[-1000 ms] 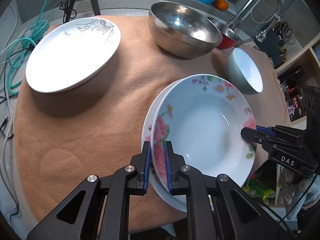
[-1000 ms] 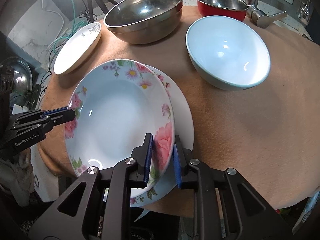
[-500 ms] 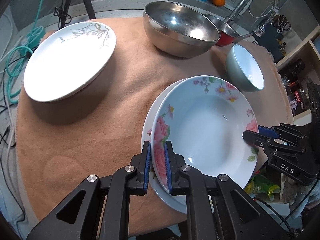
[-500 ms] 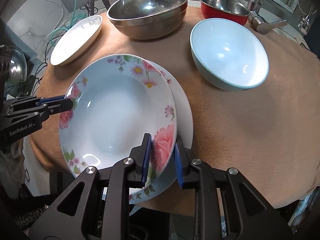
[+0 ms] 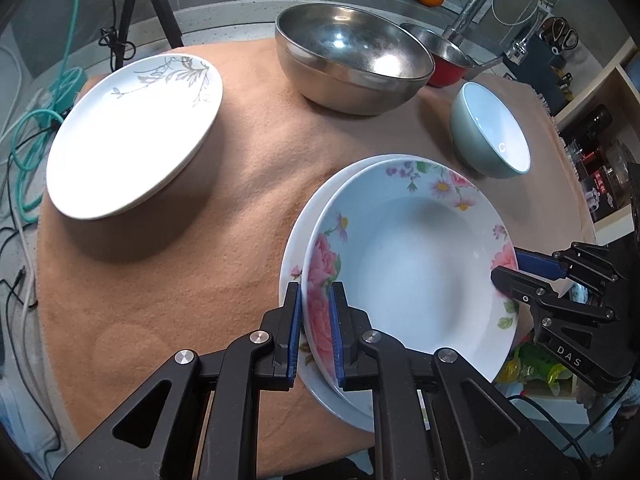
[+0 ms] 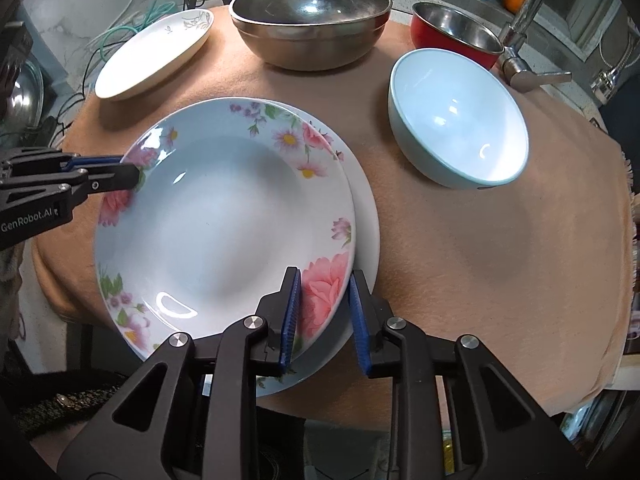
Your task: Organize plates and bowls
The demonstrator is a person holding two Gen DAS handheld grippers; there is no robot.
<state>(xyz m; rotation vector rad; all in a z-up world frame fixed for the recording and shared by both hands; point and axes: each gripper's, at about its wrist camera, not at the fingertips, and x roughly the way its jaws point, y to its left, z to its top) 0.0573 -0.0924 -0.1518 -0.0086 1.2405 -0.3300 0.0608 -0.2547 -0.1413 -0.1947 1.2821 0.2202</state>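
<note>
The floral plate [image 6: 224, 216] is being held over a second, plainer plate [image 6: 366, 216] on the cloth-covered bench [image 6: 480, 260], offset slightly so that the lower plate's rim is showing along one side only. The left tool [image 5: 316, 320] is being kept pressed together on the near rim of the floral plate, with the rim pinched between its blue pads. The right tool [image 6: 324, 312] is being opened: the opposite rim is lying between its jaws, the inner pad is lying against the rim and a gap is showing at the outer pad.

From each tool, the plate is extending directly ahead, and the two tools are being held at opposite ends of one diameter. Neither hand is nearer; both are at the rim itself.

The step in hand is judged to be the release of the floral plate onto the lower one. The left grip is carrying the plate at this moment, so a level rim is judged to be needed before that grip is let go.

Farther ahead, a light blue bowl [image 6: 458, 120], a large steel bowl [image 6: 310, 20] and a red bowl [image 6: 456, 32] are standing apart, unstacked.
</note>
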